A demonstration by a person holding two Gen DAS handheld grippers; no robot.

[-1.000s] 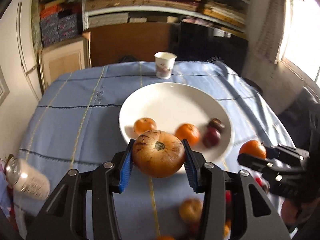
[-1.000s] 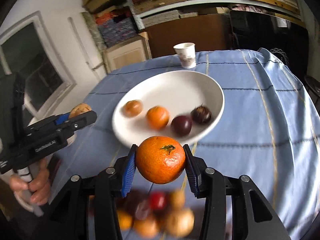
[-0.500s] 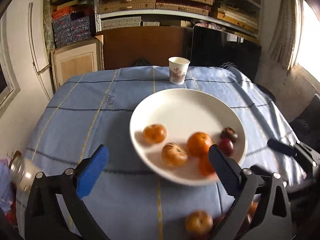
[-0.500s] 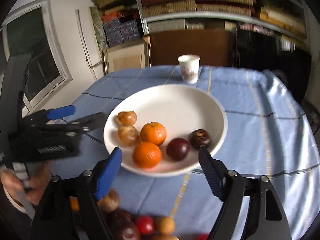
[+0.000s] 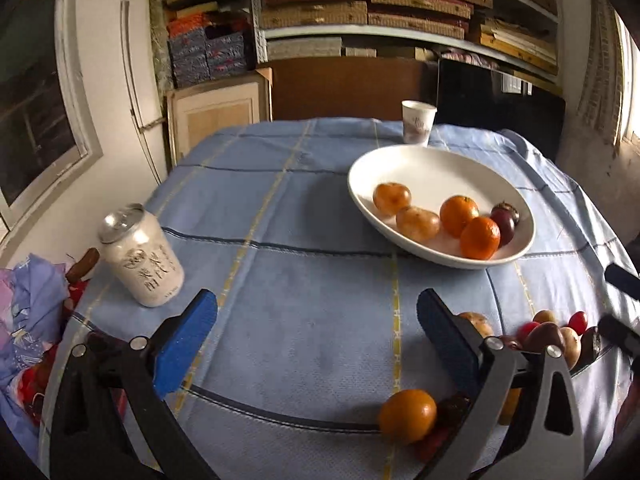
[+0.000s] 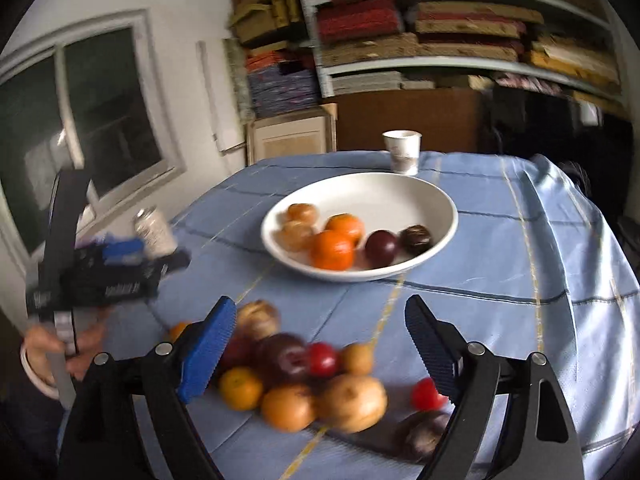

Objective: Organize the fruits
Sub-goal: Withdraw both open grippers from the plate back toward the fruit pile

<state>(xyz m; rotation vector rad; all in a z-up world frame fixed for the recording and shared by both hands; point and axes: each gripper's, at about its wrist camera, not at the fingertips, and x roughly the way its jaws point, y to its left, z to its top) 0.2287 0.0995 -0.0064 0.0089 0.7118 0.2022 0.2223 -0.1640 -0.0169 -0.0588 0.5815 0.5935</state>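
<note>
six fruits in the bowl [image 6: 448,216] so far. pile [image 6: 304,376] of about ten left on the cloth, near edge. my left gripper [image 5: 316,340] wide, empty; right gripper [image 6: 320,344] opening, empty, over the pile. under halfway, i'd say.

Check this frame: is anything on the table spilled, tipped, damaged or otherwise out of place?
Nothing stands out. The white bowl sits level with six fruits inside, the paper cup and drink can stand upright, and the unsorted fruit pile lies loose on the blue tablecloth. No spill or damage shows.
</note>
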